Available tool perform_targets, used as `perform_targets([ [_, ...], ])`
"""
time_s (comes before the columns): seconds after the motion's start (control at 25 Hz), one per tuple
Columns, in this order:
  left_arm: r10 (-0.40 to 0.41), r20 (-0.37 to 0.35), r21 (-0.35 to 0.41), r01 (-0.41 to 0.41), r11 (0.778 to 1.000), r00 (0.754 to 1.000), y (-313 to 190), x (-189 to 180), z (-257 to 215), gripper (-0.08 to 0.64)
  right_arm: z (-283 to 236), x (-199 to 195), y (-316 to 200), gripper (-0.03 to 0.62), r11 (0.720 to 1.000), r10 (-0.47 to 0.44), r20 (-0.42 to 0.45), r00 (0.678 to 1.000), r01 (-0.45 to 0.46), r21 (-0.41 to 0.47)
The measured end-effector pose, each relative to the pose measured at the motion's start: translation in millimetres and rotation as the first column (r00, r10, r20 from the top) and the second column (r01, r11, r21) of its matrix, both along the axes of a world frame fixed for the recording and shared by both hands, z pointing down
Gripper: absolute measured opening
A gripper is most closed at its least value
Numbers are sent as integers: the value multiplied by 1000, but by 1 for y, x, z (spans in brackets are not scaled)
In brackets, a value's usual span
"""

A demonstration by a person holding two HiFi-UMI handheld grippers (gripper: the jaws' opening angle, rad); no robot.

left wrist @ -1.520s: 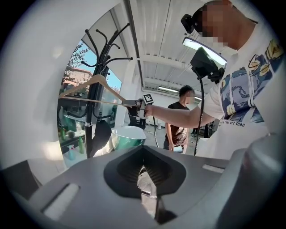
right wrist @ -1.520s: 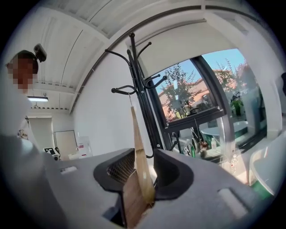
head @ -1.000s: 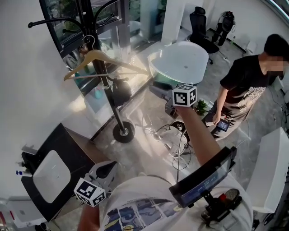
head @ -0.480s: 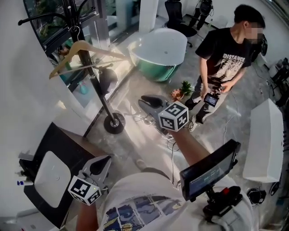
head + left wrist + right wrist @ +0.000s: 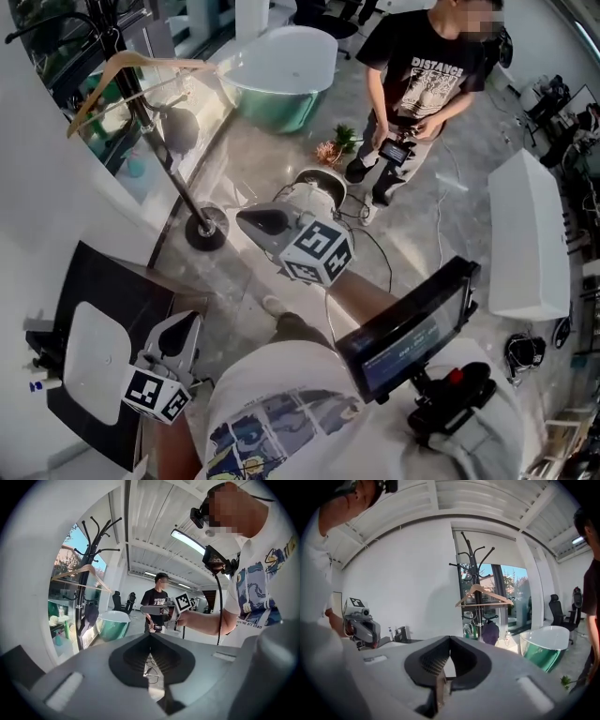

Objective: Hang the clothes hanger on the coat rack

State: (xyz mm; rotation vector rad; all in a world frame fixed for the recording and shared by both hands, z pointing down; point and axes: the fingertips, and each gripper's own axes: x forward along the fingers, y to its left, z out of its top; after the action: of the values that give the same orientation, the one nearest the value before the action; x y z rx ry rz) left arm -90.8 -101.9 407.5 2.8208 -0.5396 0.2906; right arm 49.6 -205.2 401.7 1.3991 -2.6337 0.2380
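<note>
The wooden clothes hanger (image 5: 122, 73) hangs by its hook on the black coat rack (image 5: 157, 150) at the top left, free of both grippers. From the gripper views the hanger (image 5: 483, 597) (image 5: 77, 576) is well ahead on the rack (image 5: 474, 581) (image 5: 84, 606). My right gripper (image 5: 251, 221) is held in mid-air right of the rack's base. Its jaws are closing and meet at the tips (image 5: 450, 637), with nothing between them. My left gripper (image 5: 186, 323) is low by the black cabinet, shut and empty (image 5: 150, 634).
A person in a black T-shirt (image 5: 417, 75) stands at the top holding a phone. A green tub with a white top (image 5: 281, 70) stands behind the rack. Also near: a black cabinet (image 5: 103, 281), a white box (image 5: 525, 234), floor cables (image 5: 375, 253) and a small plant (image 5: 330, 150).
My right gripper has drawn back from the rack toward my body. The left gripper has shifted a little. The hanger stays on the rack, and the head view has swung right.
</note>
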Motion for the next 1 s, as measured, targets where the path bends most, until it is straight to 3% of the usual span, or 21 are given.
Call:
perform_targets([
  [0.48, 11, -21, -16, -11, 1000, 1000, 68, -23, 10, 3, 9, -72, 109, 2, 997, -79, -86, 993, 81, 17],
  [0.8, 21, -22, -14, -21, 1000, 1000, 90, -28, 11, 3, 6, -95, 145, 2, 994, -106, -132, 986, 108, 13],
  [1.0, 15, -17, -16, -15, 1000, 1000, 98, -33, 12, 3, 9, -109, 158, 2, 991, -129, -113, 985, 132, 23],
])
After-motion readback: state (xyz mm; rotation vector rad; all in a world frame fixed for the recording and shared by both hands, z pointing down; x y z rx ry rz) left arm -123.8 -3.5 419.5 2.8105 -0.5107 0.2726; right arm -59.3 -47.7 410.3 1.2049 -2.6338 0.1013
